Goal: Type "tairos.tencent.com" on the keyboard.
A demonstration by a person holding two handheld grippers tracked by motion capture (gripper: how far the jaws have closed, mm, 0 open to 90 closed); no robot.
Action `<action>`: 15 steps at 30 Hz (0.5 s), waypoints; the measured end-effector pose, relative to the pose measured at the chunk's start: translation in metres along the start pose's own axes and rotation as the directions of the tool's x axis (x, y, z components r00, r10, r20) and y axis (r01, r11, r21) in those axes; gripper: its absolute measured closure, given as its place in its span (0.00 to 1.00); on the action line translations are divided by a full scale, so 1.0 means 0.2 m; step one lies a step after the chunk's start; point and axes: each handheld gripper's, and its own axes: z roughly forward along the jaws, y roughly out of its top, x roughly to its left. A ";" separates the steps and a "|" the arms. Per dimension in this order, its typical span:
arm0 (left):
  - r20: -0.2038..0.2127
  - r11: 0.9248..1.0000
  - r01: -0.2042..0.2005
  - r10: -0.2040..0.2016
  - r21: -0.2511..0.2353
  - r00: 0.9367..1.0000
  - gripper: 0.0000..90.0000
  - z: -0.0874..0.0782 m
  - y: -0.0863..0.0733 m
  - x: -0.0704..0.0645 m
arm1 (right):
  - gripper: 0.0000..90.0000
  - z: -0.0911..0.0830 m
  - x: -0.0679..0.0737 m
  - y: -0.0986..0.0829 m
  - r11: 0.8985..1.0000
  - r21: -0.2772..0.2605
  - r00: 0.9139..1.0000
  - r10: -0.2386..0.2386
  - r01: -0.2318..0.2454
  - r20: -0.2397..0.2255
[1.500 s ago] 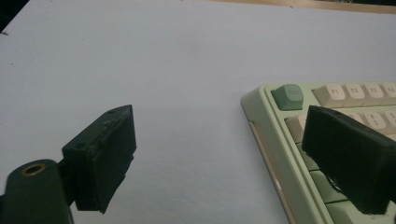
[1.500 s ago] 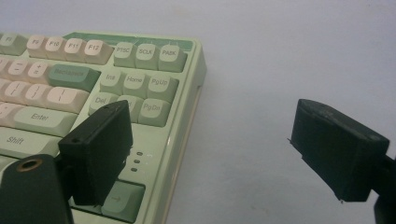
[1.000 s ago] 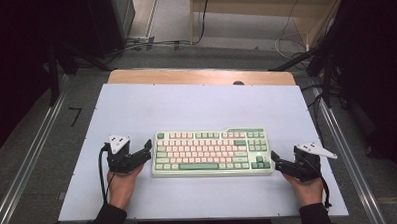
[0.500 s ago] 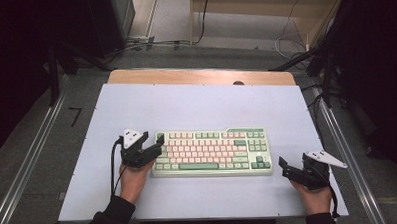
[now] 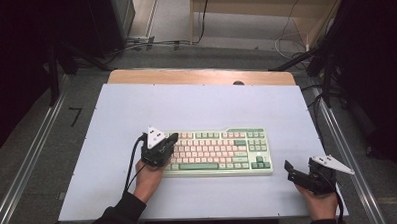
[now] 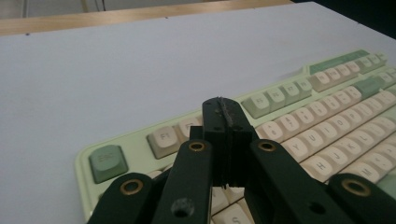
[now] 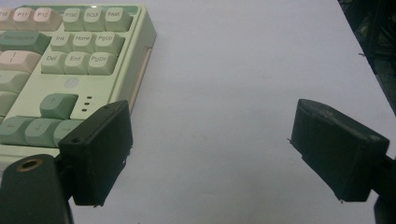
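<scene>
While the left gripper, jaws pressed together, hangs over the keyboard's left end, the right gripper gapes wide and empty near the worktop's front right corner.

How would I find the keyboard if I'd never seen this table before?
Look at the big white table with the wooden strip along its far edge. Near the front middle lies the keyboard, between the two hand-held tongs. Its pale green case with cream, pink and darker green keys sets it apart; the left tongs, shut, sit over its left end.
</scene>
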 end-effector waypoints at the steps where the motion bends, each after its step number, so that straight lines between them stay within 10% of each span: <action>1: 0.006 1.000 0.002 -0.002 0.002 1.000 1.00 0.01 0.00 -0.01 | 0.12 0.00 0.00 0.00 1.000 0.000 1.000 0.000 0.000 0.000; 15: 0.070 0.996 -0.049 0.043 0.076 0.997 1.00 0.08 0.00 -0.12 | 0.12 0.01 0.02 0.00 1.000 0.004 1.000 -0.007 0.007 -0.008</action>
